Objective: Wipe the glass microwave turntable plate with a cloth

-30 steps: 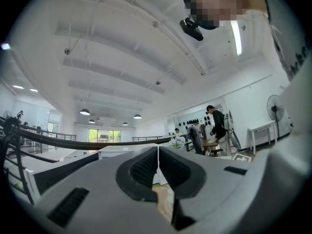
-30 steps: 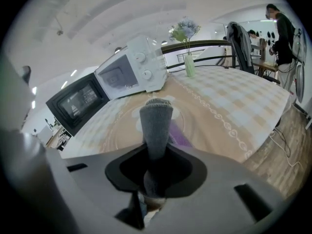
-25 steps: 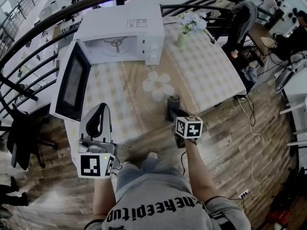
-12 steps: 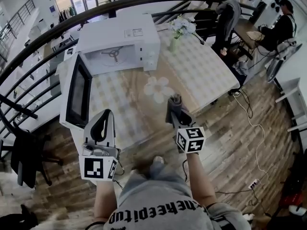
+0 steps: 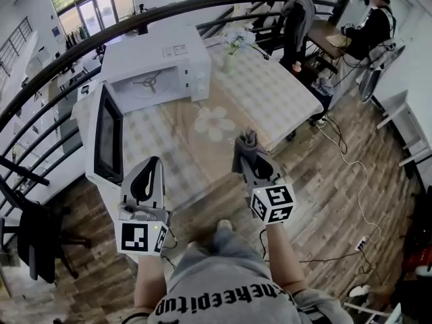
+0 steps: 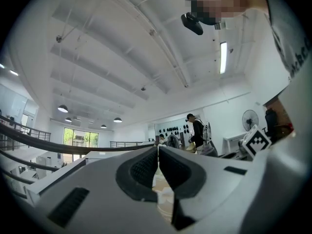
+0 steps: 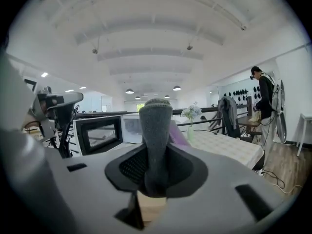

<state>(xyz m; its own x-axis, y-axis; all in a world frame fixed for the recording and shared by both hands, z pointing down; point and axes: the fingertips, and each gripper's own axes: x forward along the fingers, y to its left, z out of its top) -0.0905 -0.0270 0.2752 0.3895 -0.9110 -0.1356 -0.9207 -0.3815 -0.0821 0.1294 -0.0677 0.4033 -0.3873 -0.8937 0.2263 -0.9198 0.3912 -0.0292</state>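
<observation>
Head view: R tongs [image 5: 248, 158] gripping cloth [image 5: 248, 142], pulled toward table [image 5: 283, 93] edge.

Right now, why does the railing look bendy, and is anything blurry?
Head view: the wide lens bows the railing into an arc. Right gripper view: the cloth looks clear, corners go black. Left gripper view: a ceiling lamp glows bright.

White microwave [image 5: 158, 63] at the far end of the bench [image 5: 283, 93], its door [image 5: 108, 133] swung open to the left. Vase of pale flowers [image 5: 233, 49] just right of the microwave, on the checked covering. Dark curved railing [image 5: 169, 12] behind the bench. Plank floor [image 5: 337, 201] with a white cable [image 5: 347, 174]. Jacket-draped chair [image 5: 297, 12] and seated person [image 5: 371, 29] beyond.
</observation>
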